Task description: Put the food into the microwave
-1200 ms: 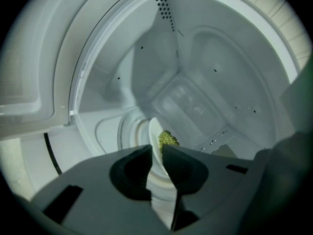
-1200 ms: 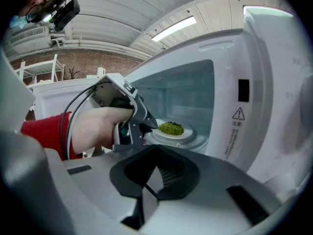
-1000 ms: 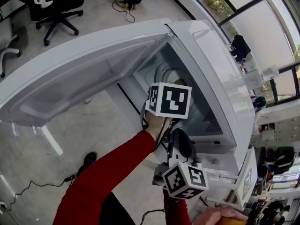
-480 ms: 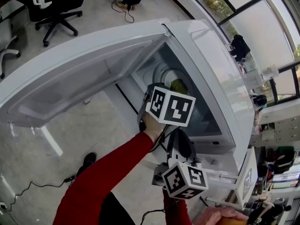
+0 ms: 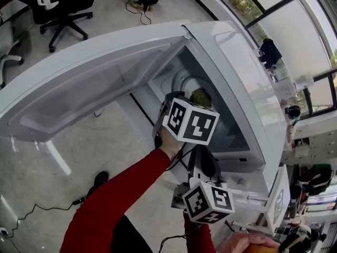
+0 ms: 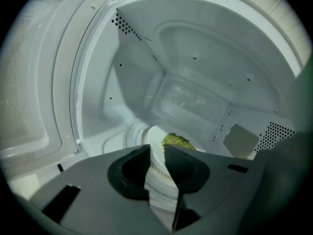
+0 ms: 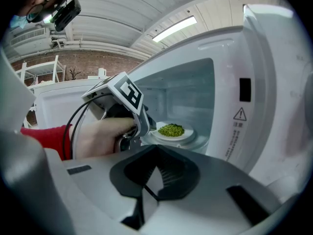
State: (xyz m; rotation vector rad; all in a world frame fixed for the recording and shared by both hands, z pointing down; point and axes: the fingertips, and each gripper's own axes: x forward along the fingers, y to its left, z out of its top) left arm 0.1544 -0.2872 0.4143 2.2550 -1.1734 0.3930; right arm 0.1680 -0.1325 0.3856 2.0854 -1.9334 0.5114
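A white plate point(image 7: 172, 136) with a heap of green food point(image 7: 171, 129) rests on the turntable inside the open white microwave point(image 5: 247, 88). The food point(image 5: 200, 96) also shows in the head view, deep in the cavity. My left gripper point(image 6: 156, 151) is at the cavity mouth with its jaws a little apart and nothing between them. The plate's rim point(image 6: 157, 142) lies just beyond its tips. My right gripper point(image 7: 156, 148) hangs lower, outside the microwave, shut and empty, looking at the left gripper and the plate.
The microwave door point(image 5: 79, 83) stands swung wide to the left. A control panel with a warning label point(image 7: 239, 114) flanks the cavity on the right. On the floor behind are an office chair point(image 5: 66, 4) and cables point(image 5: 138, 12). A red sleeve point(image 5: 121, 194) leads to the left gripper.
The left gripper has drawn back from the cavity and tilted, uncovering the food on the plate, which has stayed put. The right gripper has not moved.
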